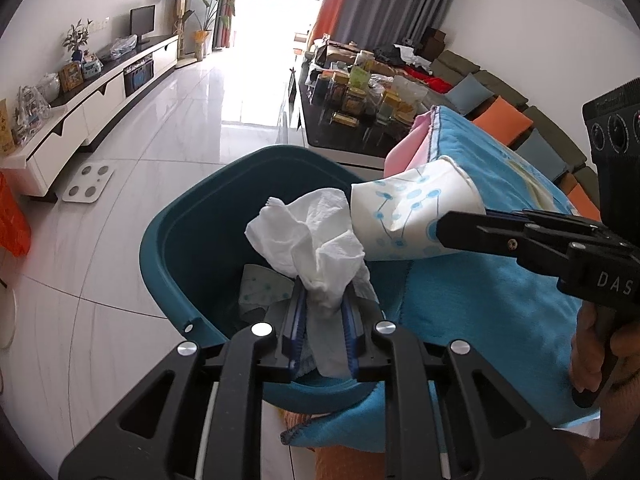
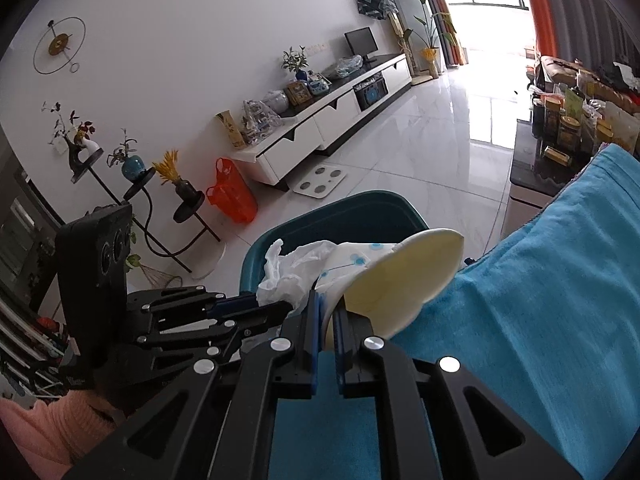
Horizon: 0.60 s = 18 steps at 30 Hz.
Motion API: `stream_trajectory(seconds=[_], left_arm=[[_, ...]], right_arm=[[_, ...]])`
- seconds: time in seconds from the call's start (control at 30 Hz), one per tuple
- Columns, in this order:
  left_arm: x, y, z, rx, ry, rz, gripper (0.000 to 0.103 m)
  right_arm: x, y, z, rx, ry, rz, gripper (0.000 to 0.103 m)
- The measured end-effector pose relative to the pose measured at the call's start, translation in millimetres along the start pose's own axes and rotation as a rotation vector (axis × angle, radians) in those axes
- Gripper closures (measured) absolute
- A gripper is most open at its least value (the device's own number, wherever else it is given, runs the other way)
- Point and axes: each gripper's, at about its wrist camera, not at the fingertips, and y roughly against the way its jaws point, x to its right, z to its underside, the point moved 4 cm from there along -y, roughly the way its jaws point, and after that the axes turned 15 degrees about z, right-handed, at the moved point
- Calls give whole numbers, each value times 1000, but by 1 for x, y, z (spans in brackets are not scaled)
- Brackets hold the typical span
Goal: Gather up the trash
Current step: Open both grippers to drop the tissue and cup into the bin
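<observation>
— Right, left gripper [image 1: 323, 300] first: what's in it?
— Crumpled white paper tissue [image 1: 308, 240], pinched between the blue-lined fingers; jaws narrow, pressing on the lower end. Tissue hangs over the open mouth of the teal plastic bin [image 1: 192, 240].
— And the right gripper [image 2: 328, 312]?
— Nearly closed on the rim of a white paper cup with blue dot print [image 2: 392, 276]. Cup tilted on its side, base pointing towards the bin, mouth towards the right wrist camera. Wall looks dented near the grip.
— Cup and tissue touching?
— In the left wrist view the tissue overlaps the cup's base; contact can't be told.
— Anything already in the bin?
— Another dotted paper piece [image 1: 264, 288] lies at the bottom.
— Surroundings?
— Bright blue towel [image 2: 540, 300] beside the bin, under the cup. White bathroom scale [image 1: 88, 182] on the glossy tiled floor [image 1: 180, 120], well apart.
</observation>
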Motion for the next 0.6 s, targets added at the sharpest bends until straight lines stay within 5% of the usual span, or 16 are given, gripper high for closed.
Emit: stream_trajectory(seconds=[0.2,0.33,0.6], left_arm=[[-9,-10,0,-9,27,-2,80],[-17,-18,2,-18,61,-1,75],[-21,-14,5,3,73,-10,71]], right_arm=[[-3,-12,-4,-20,-8,8,90],[-2,-11,-4,-13,-30,6,77],[9,2,1,11,-65,-9,77]])
